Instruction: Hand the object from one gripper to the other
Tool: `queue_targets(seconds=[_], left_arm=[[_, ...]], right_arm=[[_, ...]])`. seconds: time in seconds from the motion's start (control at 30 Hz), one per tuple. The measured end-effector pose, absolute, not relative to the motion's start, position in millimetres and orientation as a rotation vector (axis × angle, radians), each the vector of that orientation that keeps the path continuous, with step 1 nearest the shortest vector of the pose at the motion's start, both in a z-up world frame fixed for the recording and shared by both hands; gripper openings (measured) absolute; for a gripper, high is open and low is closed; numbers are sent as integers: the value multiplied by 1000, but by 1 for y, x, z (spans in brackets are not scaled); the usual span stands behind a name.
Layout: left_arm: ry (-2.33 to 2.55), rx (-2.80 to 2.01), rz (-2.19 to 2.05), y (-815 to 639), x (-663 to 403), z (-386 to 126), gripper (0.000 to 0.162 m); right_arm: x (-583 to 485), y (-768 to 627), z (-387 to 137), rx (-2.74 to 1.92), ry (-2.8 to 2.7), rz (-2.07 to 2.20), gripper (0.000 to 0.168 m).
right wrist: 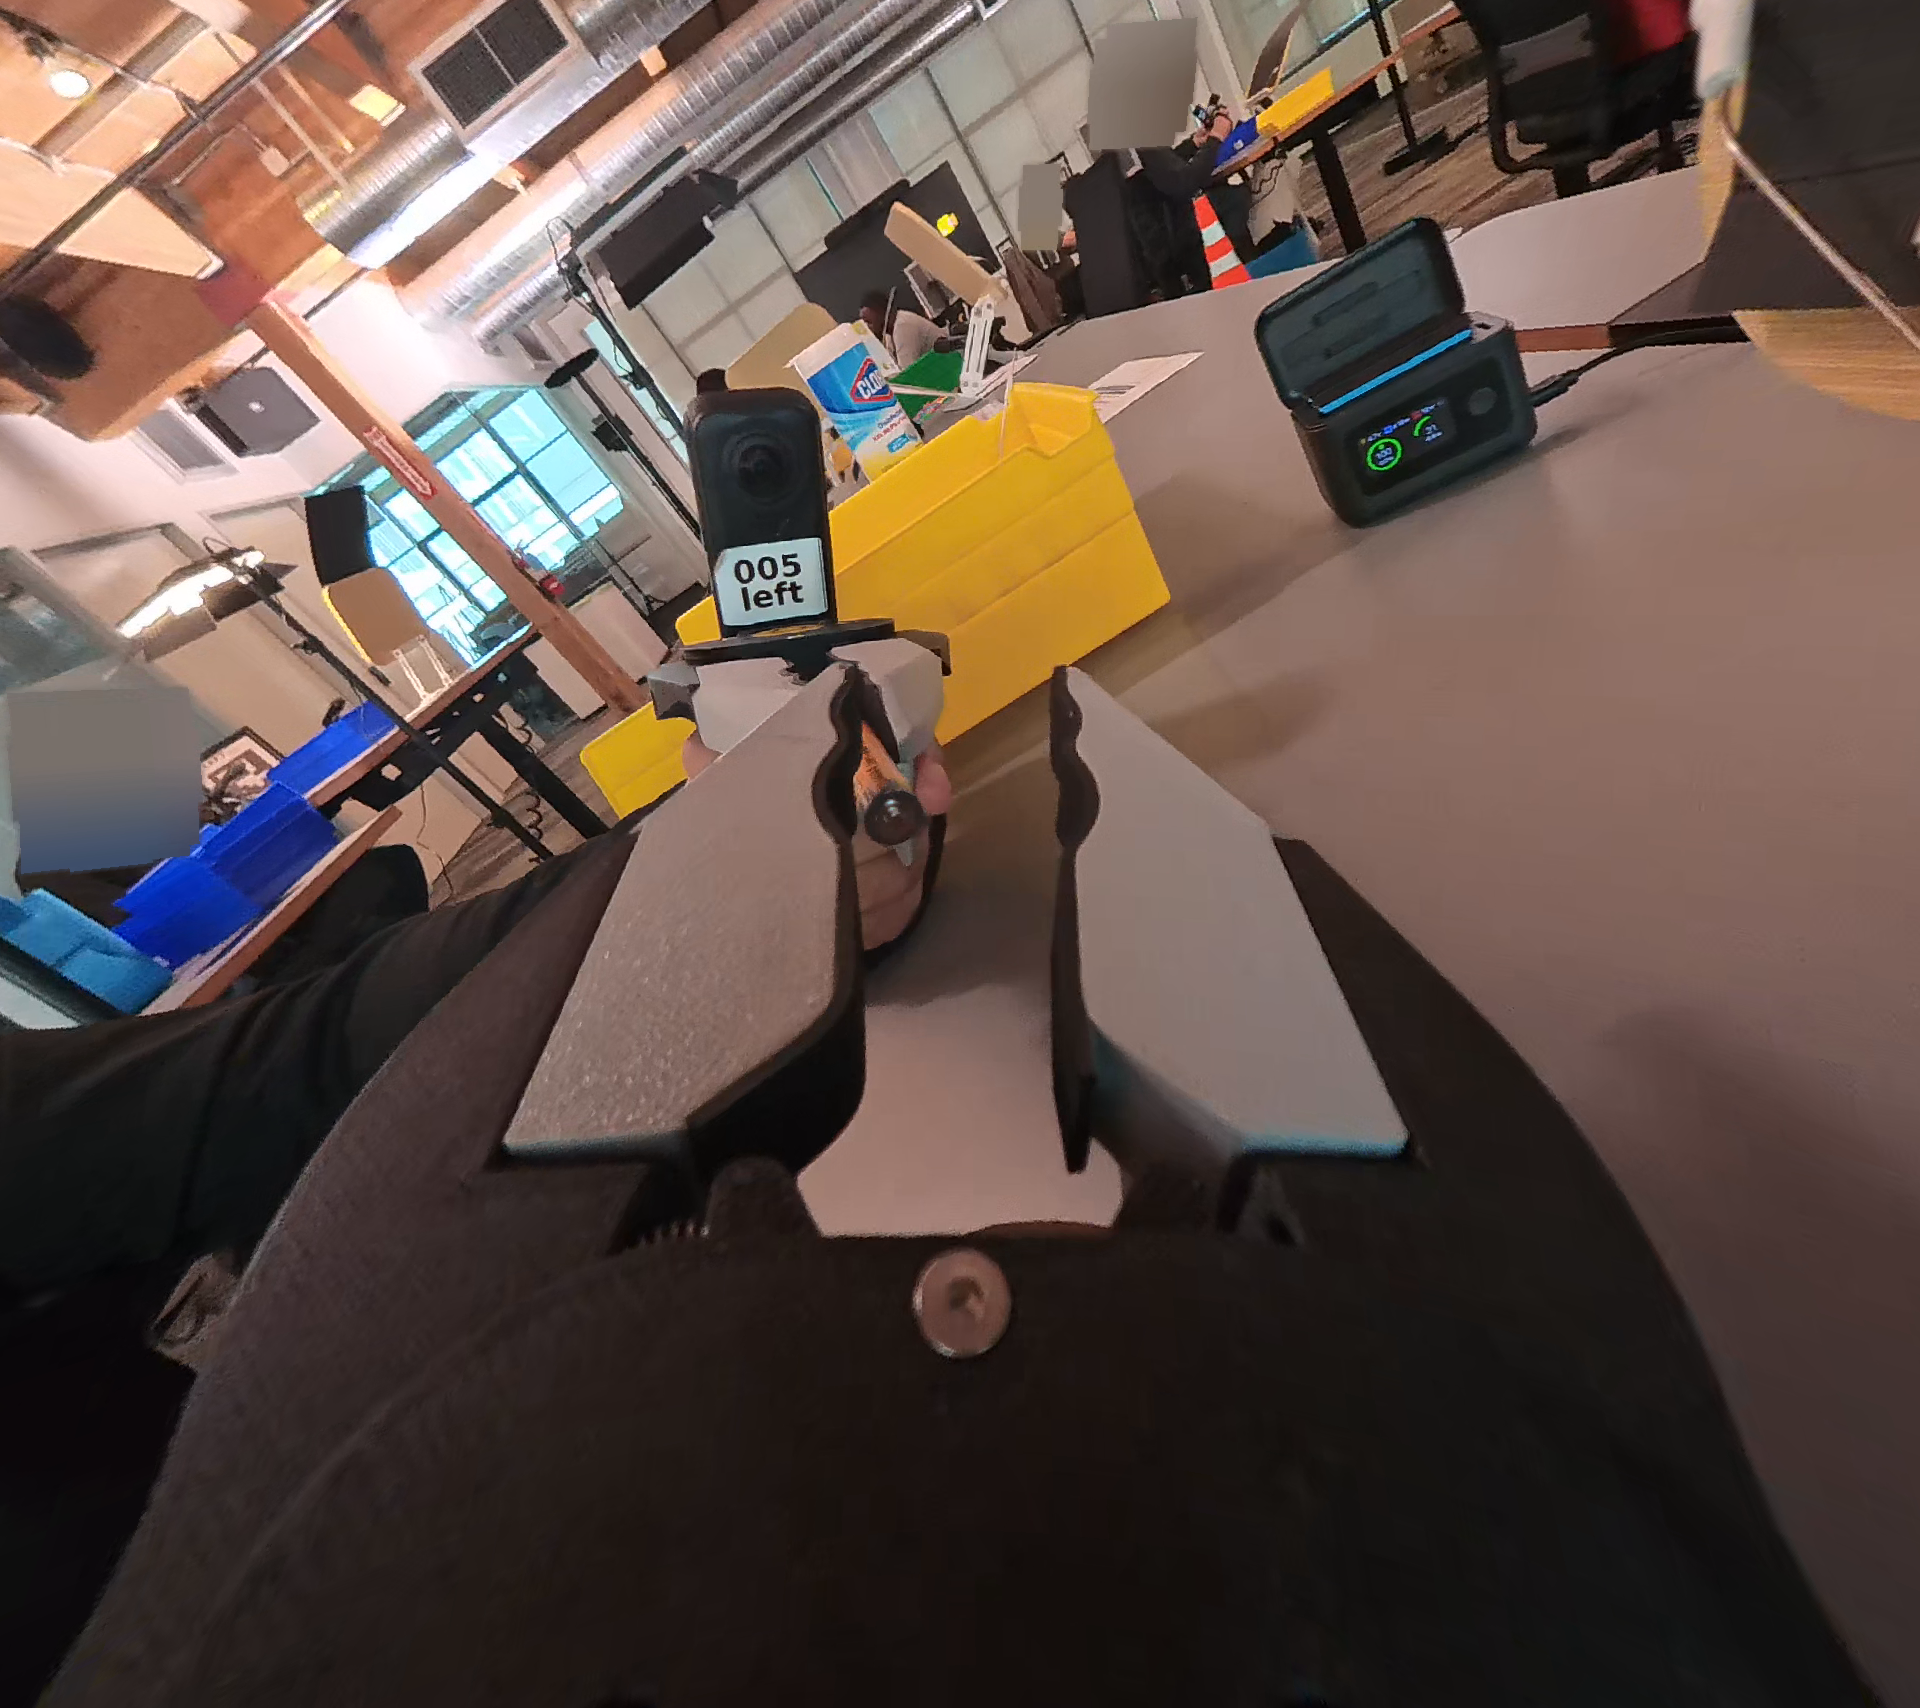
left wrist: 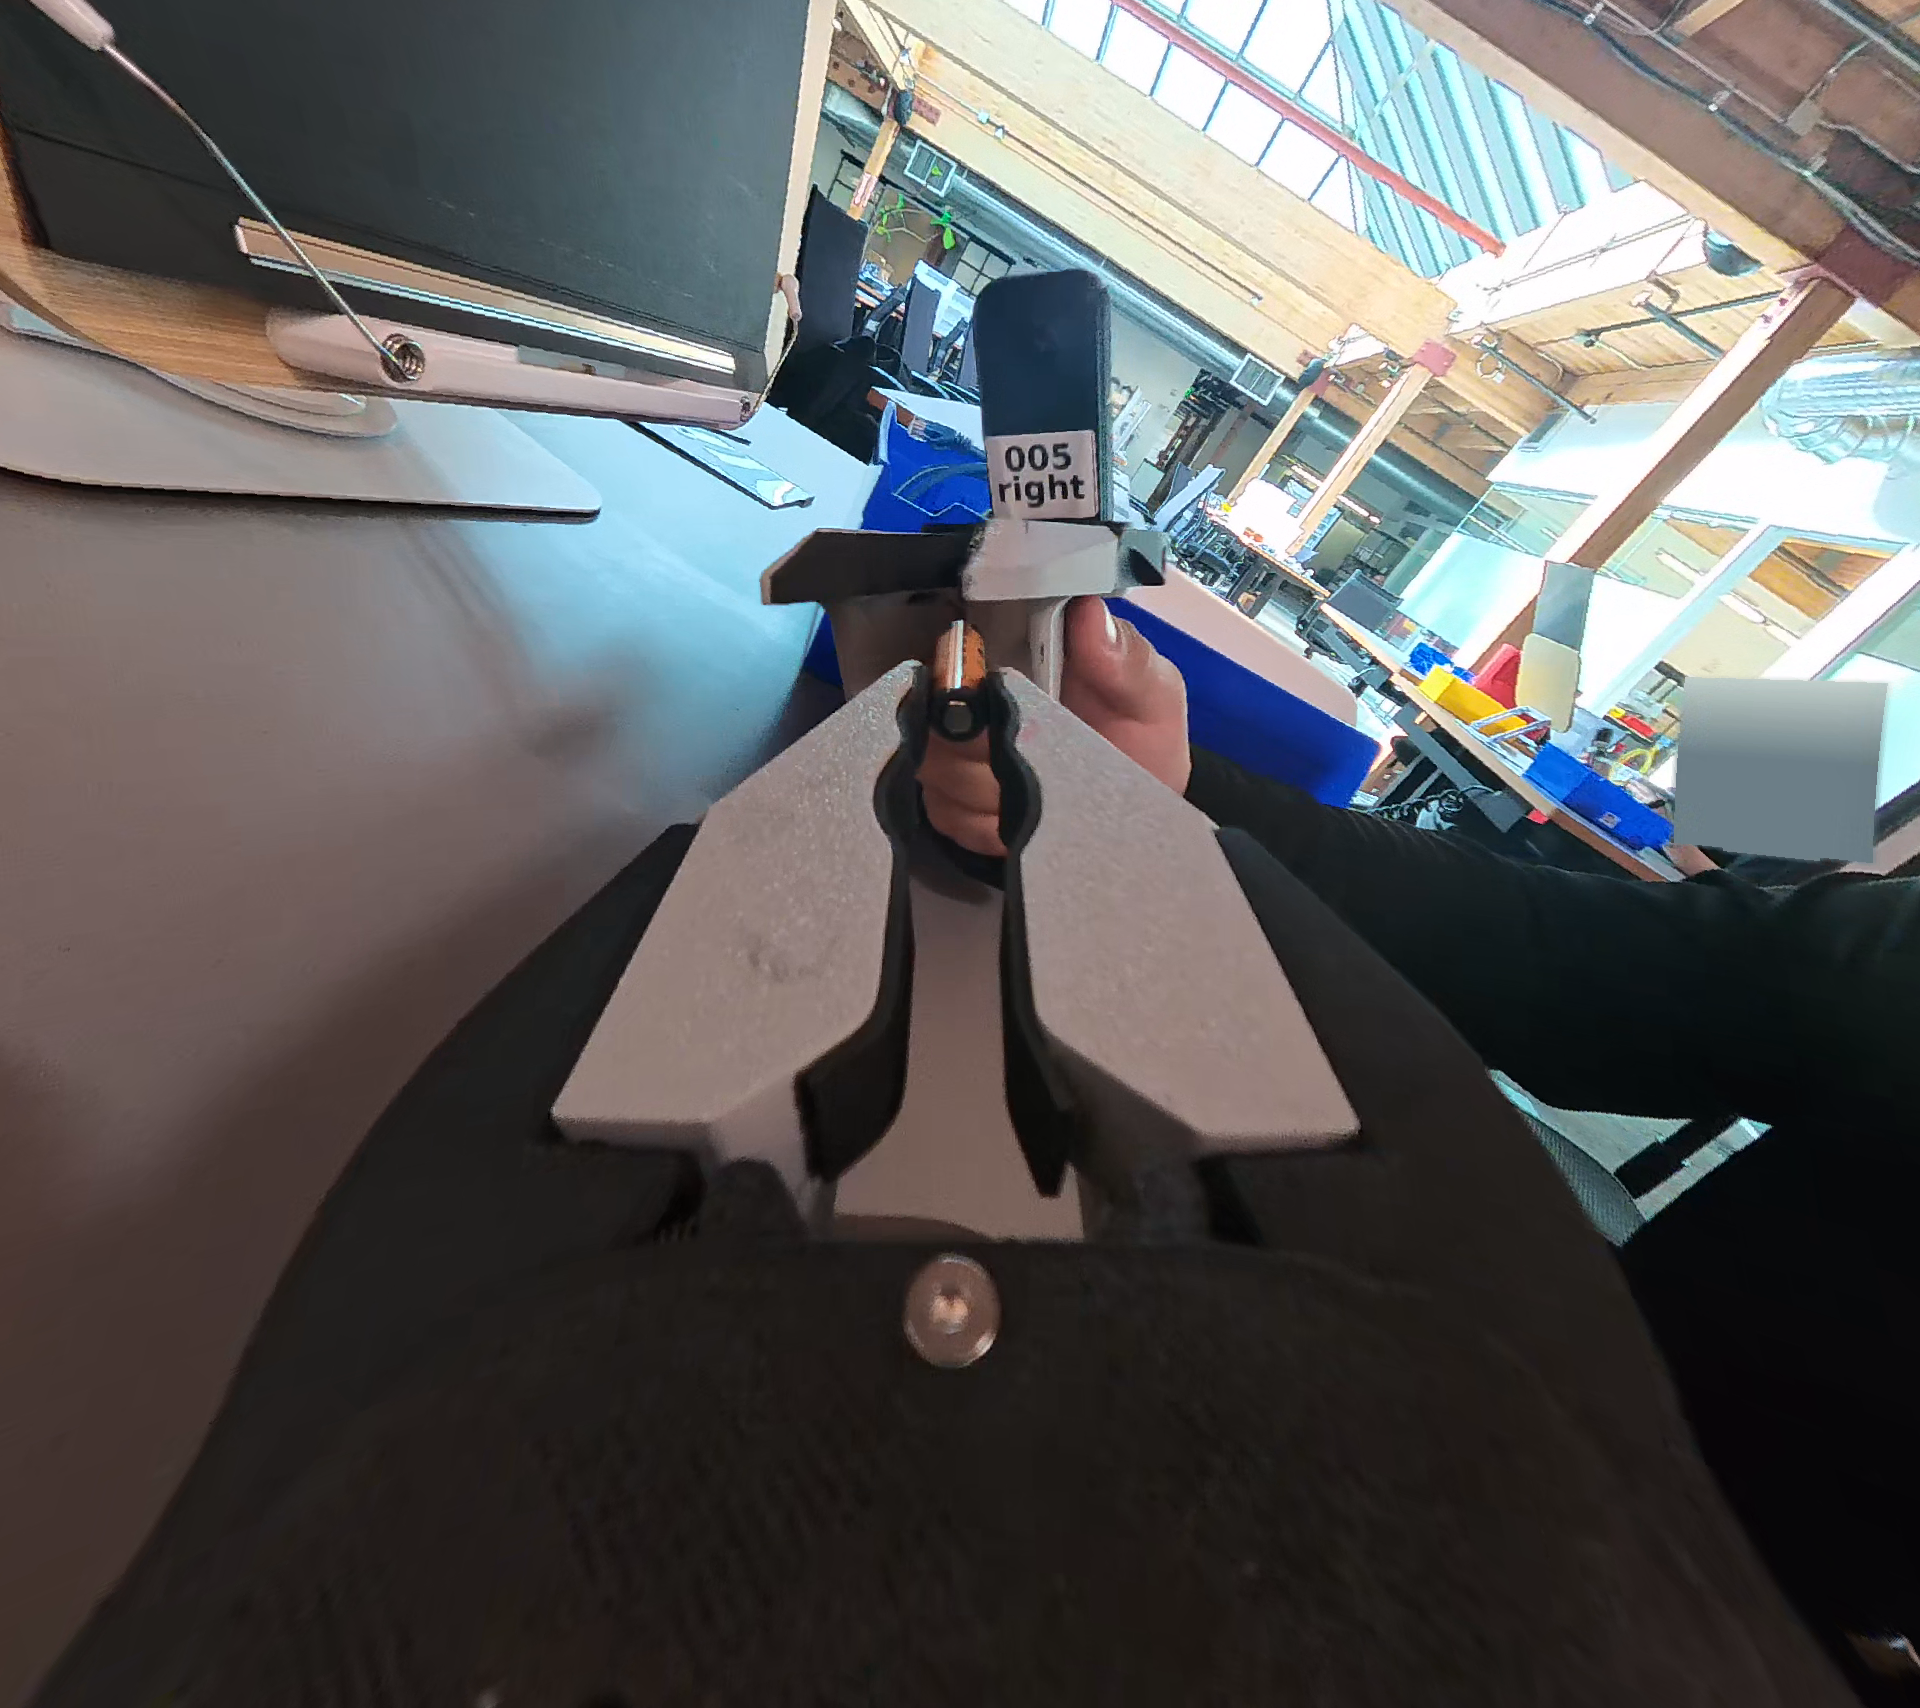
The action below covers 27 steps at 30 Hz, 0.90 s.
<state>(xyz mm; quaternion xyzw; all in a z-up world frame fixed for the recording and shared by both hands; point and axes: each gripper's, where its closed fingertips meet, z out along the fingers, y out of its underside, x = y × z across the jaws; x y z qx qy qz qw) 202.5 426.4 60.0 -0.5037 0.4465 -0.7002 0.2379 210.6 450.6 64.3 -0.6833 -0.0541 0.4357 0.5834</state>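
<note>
Right gripper [right wrist: 951, 702]: fingers spread apart, empty.
Left gripper [right wrist: 878, 754]: opposite, clamping a slim orange object [right wrist: 881, 775].
Behind: yellow bin [right wrist: 997, 536] on grey table [right wrist: 1558, 723].

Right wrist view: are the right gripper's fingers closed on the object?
No: the right gripper stands open, and the object lies against one finger only.

The worktop [right wrist: 1558, 723] is plain grey. At 12 o'clock on it sits a bright yellow bin [right wrist: 966, 557]. At 2 o'clock is a black case [right wrist: 1392, 401] with a blue stripe. The battery [right wrist: 883, 785] is orange and black, and the fingers [right wrist: 727, 931] are grey.
</note>
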Motion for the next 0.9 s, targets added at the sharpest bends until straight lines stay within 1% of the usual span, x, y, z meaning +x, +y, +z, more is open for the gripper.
queue_targets(seconds=[0.27, 0.5, 0.8, 0.87, 0.9], left_arm=[[1153, -1401, -1923, 436, 204, 61, 8], [1090, -1411, -1934, 442, 205, 63, 8], [1085, -1411, -1933, 443, 205, 63, 8], [1084, -1413, -1934, 443, 205, 63, 8], [1084, -1414, -1937, 443, 205, 63, 8]], right_arm=[[215, 453, 65, -1571, -83, 1040, 36], [216, 450, 74, -1499, -37, 1142, 38], [204, 448, 66, -1570, -112, 1148, 31], [199, 447, 63, -1587, -134, 1158, 28], [196, 447, 61, -1598, -147, 1159, 24]])
